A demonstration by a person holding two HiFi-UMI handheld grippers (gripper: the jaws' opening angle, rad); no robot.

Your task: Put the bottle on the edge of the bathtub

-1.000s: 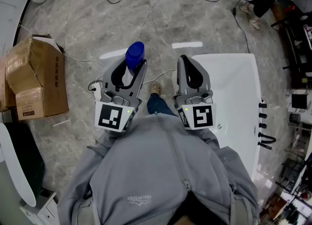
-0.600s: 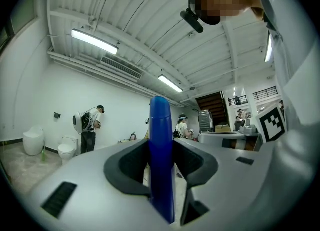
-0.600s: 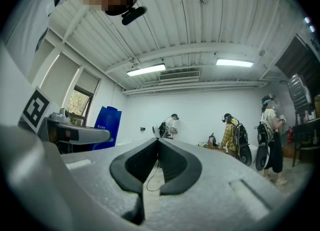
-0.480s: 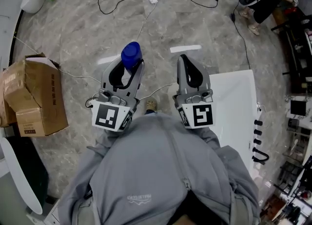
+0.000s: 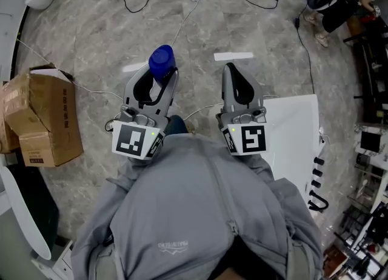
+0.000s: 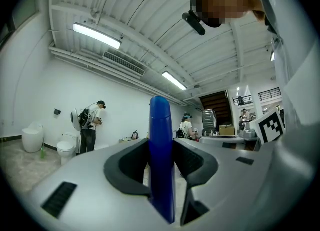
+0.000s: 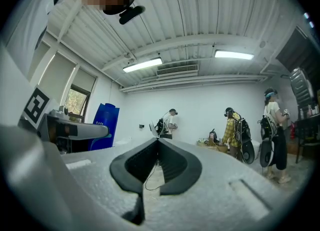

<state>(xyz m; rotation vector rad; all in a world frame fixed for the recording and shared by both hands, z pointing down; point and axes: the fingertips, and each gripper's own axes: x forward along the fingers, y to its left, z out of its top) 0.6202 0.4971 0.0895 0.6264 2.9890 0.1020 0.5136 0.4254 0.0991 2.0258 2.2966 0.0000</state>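
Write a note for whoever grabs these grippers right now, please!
Left gripper: shut on the blue bottle, held upright.
Right gripper: shut, empty.
Bottle is over the floor, left of the white bathtub, not touching it.
Done: bottle picked up.
Left: carry it right to the bathtub, set it on the edge, let go.
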